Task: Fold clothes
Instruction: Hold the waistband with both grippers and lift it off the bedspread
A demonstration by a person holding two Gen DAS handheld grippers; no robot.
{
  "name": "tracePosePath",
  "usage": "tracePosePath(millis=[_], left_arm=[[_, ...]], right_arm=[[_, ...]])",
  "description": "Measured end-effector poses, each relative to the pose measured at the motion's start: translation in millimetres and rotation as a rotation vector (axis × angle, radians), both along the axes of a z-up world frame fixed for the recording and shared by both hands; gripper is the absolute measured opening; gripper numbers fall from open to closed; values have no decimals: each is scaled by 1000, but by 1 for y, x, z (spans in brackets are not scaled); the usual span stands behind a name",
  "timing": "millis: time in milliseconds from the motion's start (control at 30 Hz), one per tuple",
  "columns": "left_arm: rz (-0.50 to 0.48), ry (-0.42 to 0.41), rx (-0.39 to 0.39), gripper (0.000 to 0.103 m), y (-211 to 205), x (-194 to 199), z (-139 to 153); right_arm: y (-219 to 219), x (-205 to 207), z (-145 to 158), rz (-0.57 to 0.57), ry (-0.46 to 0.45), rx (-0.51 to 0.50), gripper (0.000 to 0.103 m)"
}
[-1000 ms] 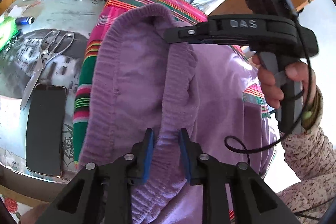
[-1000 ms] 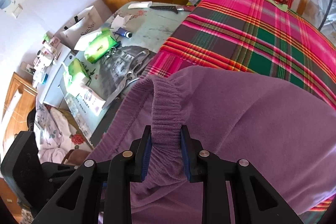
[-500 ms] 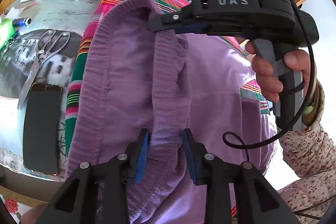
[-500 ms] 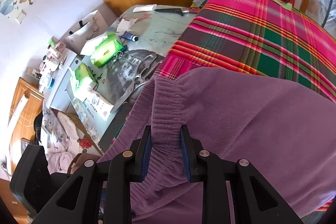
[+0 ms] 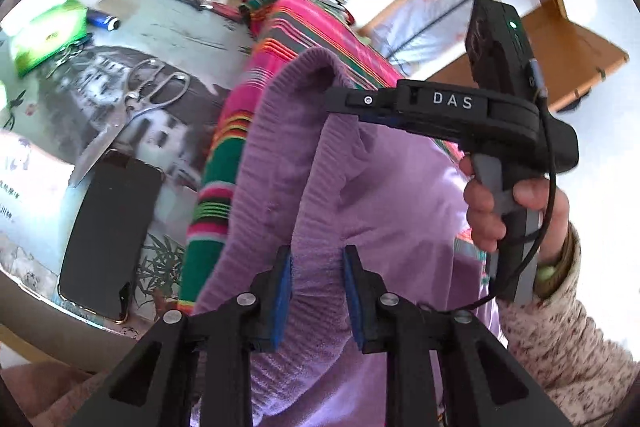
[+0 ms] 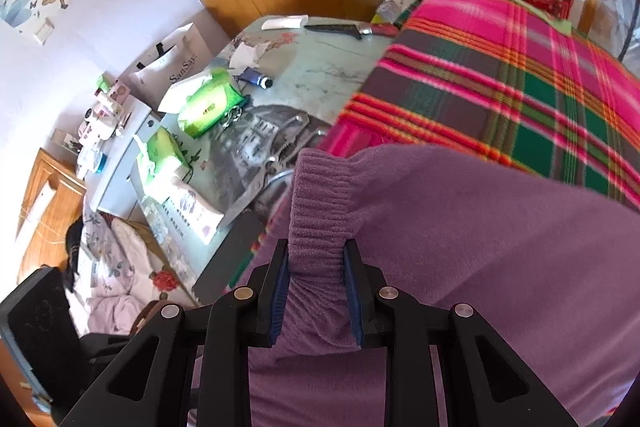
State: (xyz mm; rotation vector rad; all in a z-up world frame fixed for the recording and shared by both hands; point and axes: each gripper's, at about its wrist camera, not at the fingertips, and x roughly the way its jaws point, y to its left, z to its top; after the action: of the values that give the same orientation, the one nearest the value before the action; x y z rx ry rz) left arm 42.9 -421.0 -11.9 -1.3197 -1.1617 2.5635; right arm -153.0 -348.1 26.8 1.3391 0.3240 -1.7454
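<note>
I am holding the purple garment [image 6: 500, 247] up over the plaid blanket [image 6: 520, 67], which stretches ahead of and to the right of my right gripper [image 6: 316, 279]. That gripper is clamped on the ribbed band [image 6: 320, 203], pads pressed in on both sides. My left gripper [image 5: 316, 287] has the same band between its pads; its jaws have just been closing again after a brief loosening, and they now pinch the rib.

To do this step well, I judge both grips should stay at equal height, with the band drawn taut between them, before I lay the cloth flat on the blanket (slack here would give a crooked crease). I would keep clear of the scissors [image 5: 136, 107] and the black phone [image 5: 108, 235] lying left of the left gripper.

Readable writing, largest first: "DAS" [image 5: 452, 101] on the right gripper's body seen ahead of the left one, then "SanSay" on the white bag [image 6: 176, 67] far left of the right gripper.
</note>
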Motion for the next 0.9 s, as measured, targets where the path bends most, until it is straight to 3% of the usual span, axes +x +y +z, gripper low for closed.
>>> tracePosePath(millis=[67, 233, 567, 667, 767, 900], left_arm=[[24, -34, 17, 25, -5, -4, -8], [76, -28, 43, 25, -12, -3, -13], [135, 17, -22, 25, -20, 11, 14], [141, -17, -56, 25, -21, 10, 11], [164, -92, -26, 25, -23, 3, -9], [160, -101, -29, 26, -23, 1, -17]], right_arm=[[-8, 0, -2, 2, 6, 8, 26], [-19, -3, -11, 0, 16, 18, 25], [-35, 3, 5, 8, 39, -22, 24], [-43, 6, 6, 16, 44, -11, 24], [-50, 2, -8, 1, 29, 21, 24], [-47, -3, -31, -13, -13, 21, 24]])
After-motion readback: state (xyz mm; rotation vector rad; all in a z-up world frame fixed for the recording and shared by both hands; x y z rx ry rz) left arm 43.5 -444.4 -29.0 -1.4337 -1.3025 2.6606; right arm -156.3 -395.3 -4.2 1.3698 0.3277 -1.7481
